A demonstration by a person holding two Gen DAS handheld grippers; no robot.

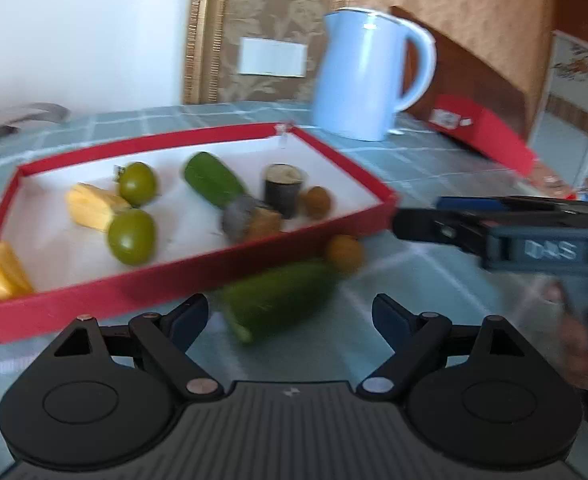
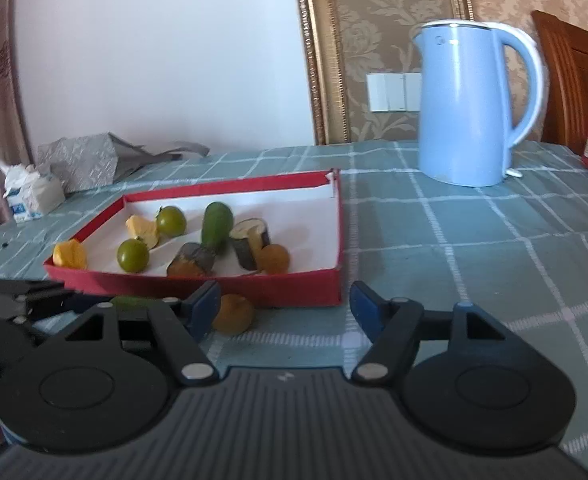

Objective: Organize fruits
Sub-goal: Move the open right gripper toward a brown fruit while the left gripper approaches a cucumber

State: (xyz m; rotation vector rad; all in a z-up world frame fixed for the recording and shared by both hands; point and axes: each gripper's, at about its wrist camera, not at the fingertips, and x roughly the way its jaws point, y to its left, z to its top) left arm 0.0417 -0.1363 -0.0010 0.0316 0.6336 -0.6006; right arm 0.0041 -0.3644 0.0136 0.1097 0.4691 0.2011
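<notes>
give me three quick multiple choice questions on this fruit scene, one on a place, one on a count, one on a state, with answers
1. Where does the long green fruit nearest the left gripper lie?
A. inside the red tray
B. on the checked cloth in front of the tray
C. beside the kettle

2. How many small round green fruits are in the shallow red cardboard tray?
A. two
B. four
C. none

3. How do the left gripper's jaws stand?
A. shut on a fruit
B. shut on nothing
C. open, holding nothing

Answers:
1 B, the long green fruit rests on the cloth outside the tray's near wall.
2 A, one round green fruit and another.
3 C, the left gripper is spread, touching nothing.
</notes>
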